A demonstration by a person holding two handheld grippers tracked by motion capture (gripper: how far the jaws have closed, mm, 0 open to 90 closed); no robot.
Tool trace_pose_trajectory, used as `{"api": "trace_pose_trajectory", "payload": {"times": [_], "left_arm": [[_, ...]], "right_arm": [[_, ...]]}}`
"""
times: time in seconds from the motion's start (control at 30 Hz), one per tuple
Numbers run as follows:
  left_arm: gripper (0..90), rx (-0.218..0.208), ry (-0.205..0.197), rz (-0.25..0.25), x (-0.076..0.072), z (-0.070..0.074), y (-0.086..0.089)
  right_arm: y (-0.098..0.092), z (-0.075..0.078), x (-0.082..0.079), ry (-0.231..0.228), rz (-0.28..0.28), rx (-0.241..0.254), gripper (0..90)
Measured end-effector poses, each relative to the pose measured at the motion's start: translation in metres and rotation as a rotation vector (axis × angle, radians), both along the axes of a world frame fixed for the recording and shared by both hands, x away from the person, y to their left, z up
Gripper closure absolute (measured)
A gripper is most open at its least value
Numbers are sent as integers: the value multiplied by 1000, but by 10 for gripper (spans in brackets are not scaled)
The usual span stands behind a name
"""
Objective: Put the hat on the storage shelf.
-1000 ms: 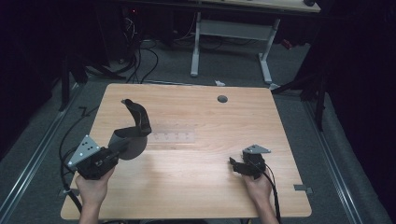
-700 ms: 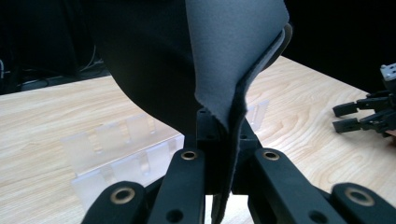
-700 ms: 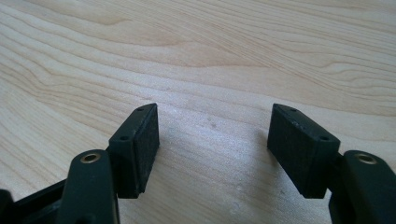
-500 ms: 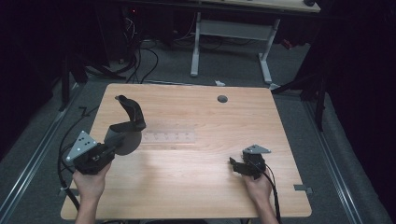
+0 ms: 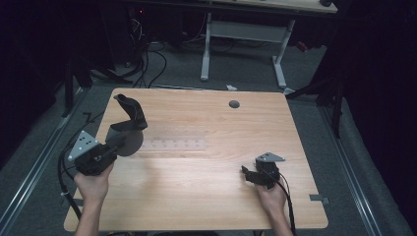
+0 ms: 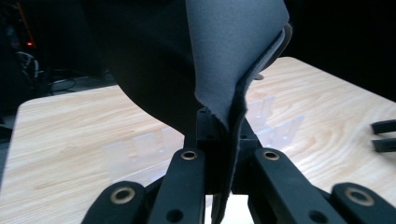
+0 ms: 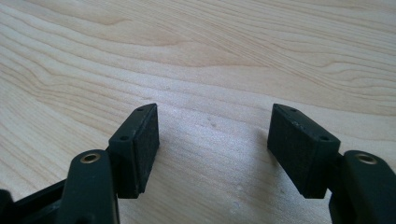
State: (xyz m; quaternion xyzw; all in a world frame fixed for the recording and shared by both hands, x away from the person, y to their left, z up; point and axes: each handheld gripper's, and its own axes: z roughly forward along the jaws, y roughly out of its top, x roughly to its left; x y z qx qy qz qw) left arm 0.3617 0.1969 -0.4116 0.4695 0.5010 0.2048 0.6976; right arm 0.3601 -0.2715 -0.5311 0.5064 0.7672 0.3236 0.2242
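Carrying step: left gripper point(image 5: 114, 145) clamped on floppy dark-grey fabric piece point(image 5: 129, 129), lifted at frame's left; right gripper point(image 5: 249, 175) wide, empty, lower right. Next: lowering onto wooden table point(image 5: 206, 196).

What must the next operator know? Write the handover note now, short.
Left gripper: shut on the edge of the dark grey sheet, which rises floppy above the jaws, over the left part of the table.
Right gripper: open, empty, low over bare wood at the near right.
Clear slotted rack: flat at the table's middle, untouched.
Done: sheet picked up.
Left: probably setting it down or passing it to the right gripper; the goal spot is unclear.
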Motion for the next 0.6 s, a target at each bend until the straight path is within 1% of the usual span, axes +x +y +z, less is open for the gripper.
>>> {"api": "trace_pose_trajectory", "payload": {"times": [0.2, 0.3, 0.33, 0.43, 0.6], "left_arm": [[864, 47, -11, 51, 16, -1, 3], [864, 84, 1, 76, 26, -5, 4], [864, 98, 2, 80, 28, -7, 3], [864, 119, 2, 82, 34, -10, 2], [864, 110, 6, 89, 42, -12, 4]], "right_arm": [[0, 0, 0, 0, 1, -1, 342], [0, 0, 0, 0, 1, -1, 342], [0, 0, 0, 0, 1, -1, 342], [0, 0, 0, 0, 1, -1, 342], [0, 0, 0, -1, 0, -1, 342]]}}
